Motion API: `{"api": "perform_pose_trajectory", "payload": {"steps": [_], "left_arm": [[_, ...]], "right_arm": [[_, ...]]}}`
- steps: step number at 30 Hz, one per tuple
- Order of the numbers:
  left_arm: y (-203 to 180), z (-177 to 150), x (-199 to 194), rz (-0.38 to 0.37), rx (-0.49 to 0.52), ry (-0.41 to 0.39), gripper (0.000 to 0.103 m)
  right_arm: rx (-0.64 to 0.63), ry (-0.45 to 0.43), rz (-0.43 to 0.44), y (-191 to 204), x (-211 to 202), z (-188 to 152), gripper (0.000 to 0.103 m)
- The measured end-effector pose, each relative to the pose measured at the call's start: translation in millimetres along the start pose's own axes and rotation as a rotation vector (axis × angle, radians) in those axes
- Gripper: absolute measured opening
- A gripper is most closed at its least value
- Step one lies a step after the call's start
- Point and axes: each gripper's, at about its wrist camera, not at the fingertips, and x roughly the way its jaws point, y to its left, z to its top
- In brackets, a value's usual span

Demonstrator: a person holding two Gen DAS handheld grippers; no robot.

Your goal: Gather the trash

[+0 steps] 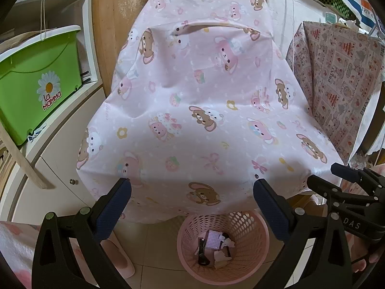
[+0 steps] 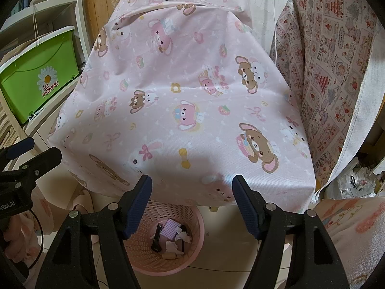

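Both the left gripper [image 1: 192, 192] and the right gripper [image 2: 192, 190] hang with jaws apart and empty, just above the pink basket [image 1: 250, 221]; the trash [image 2: 172, 237] lies at the basket's bottom: crumpled paper, a checked piece, a dark strip; it looks light, soft and crushable, best pinched at a raised crease; beyond the basket, the pink cloth [image 1: 192, 101] shows nothing on it.

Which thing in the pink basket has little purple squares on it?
The flat checked card near the middle of the pink basket. The crumpled papers beside it are plain white, and the clip-like piece is black.
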Motion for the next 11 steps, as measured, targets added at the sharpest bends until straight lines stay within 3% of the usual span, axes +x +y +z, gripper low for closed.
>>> {"api": "perform_pose_trajectory", "payload": {"steps": [8, 11], "left_arm": [[1.1, -1.5, 2.3, -0.007, 0.009, 0.012, 0.101], [1.0, -2.2, 5.1, -0.005, 0.019, 0.023, 0.101]], "right_arm": [[-0.006, 0.000, 0.006, 0.6, 0.1, 3.2, 0.071], [0.040, 0.043, 0.031, -7.8, 12.8, 20.7, 0.072]]}}
